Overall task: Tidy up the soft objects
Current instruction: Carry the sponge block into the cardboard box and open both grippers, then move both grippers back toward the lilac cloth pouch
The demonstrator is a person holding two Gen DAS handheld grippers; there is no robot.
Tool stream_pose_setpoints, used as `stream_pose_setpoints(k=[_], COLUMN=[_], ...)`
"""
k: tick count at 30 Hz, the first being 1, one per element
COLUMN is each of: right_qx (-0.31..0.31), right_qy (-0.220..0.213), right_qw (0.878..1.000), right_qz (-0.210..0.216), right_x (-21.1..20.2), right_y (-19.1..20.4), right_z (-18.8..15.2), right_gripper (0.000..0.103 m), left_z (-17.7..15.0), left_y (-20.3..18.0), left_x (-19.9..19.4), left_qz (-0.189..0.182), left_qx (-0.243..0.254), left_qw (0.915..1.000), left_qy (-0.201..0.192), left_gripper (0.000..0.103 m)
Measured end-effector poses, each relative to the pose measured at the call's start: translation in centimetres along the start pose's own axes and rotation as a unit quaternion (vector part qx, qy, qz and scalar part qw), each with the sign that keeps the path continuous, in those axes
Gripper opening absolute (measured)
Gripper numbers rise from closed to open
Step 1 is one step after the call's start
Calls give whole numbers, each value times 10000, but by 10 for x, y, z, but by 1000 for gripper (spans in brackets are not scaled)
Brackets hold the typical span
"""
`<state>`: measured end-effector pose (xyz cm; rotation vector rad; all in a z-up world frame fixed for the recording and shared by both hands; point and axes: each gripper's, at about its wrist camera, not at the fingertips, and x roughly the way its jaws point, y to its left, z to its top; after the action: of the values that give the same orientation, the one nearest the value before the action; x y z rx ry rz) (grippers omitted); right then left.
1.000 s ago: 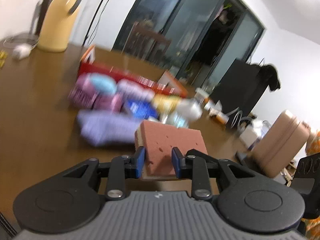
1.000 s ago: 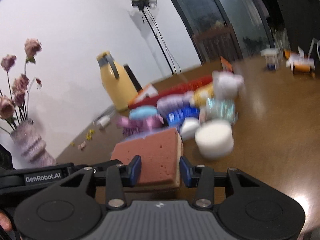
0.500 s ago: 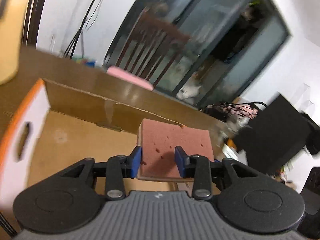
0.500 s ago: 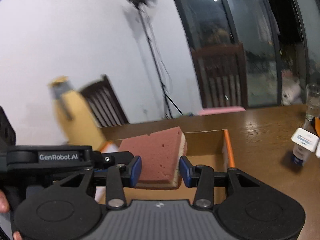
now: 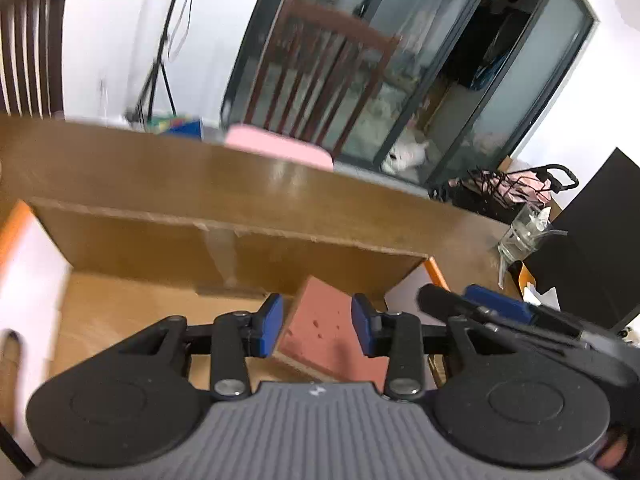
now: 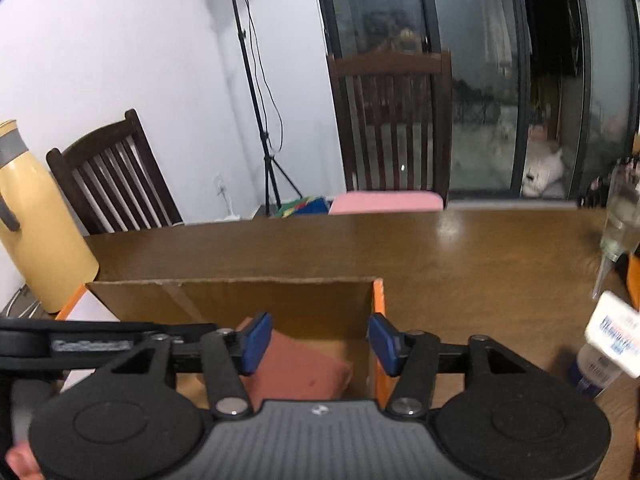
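Reddish sponge [image 5: 326, 332] inside the cardboard box [image 5: 224, 248], tilted, near the right-hand wall and the orange-edged flap; seen in the right wrist view too [image 6: 296, 368], lying on the box floor by the right wall. Placed there because the box looks like the collecting bin for soft things. Between the blue pads of the left claw [image 5: 316, 326], but gaps visible on both sides, so no pressing: jaws opening, sponge let go. Right claw [image 6: 318, 338] also over the box, jaws opening and wider apart, sponge below and between them, left pad perhaps close to its edge, no squeeze seen. Both claws angled down into the box, side by side, right one's fingers visible at the right of the left view. Probably a two-claw carry to keep the floppy sponge from sagging. Judged step: release into box, drop-off nearly done. Box sitting on the brown wooden surface [image 6: 460, 256]. Yellow jug [image 6: 36, 240] at left, glass [image 5: 524, 236] at right, both outside the box. Wooden chair with pink cushion [image 6: 386, 202] behind the surface.
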<state>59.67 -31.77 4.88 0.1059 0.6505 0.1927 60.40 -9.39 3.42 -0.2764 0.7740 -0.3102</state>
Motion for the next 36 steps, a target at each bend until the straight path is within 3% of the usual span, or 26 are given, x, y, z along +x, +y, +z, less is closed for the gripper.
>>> stream_pose_setpoints(k=[5, 10, 16, 19, 22, 25, 27, 31, 36], right_qx=[-54, -162, -448, -489, -567, -635, -712, -1095, -991], right_qy=[-482, -579, -758, -801, -752, -825, -981, -1409, -1454], right_qw=[9988, 9982, 9959, 9949, 9943, 9929, 9911, 9835, 9843], right_qz=[-82, 40, 197, 373, 502, 577, 558, 293, 145], right_x=[-36, -79, -158, -192, -219, -245, -264, -300, -336], right_y=[5, 20, 44, 54, 66, 76, 81, 91, 96], right_z=[-2, -1, -21, -39, -67, -100, -128, -203, -270], right_gripper=[68, 74, 81, 89, 89, 89, 90, 94, 96], left_z=[-2, -18, -64, -102, -140, -181, -213, -275, -325], left_y=[-14, -19, -14, -14, -10, 4, 19, 33, 30], left_x=[-51, -106, -187, -227, -261, -294, -318, -352, -369], left_qz=[287, 700, 930, 953, 1081, 1103, 1074, 1413, 1660], left_qx=[602, 914, 1219, 1525, 1617, 1414, 1221, 929, 745], left_qw=[9958, 9894, 9814, 9752, 9700, 9700, 9671, 9574, 9581], left_qy=[-628, -887, -1152, -1293, -1459, -1641, -1957, -2340, -2212], left_gripper=[52, 67, 86, 91, 99, 100, 103, 103, 103])
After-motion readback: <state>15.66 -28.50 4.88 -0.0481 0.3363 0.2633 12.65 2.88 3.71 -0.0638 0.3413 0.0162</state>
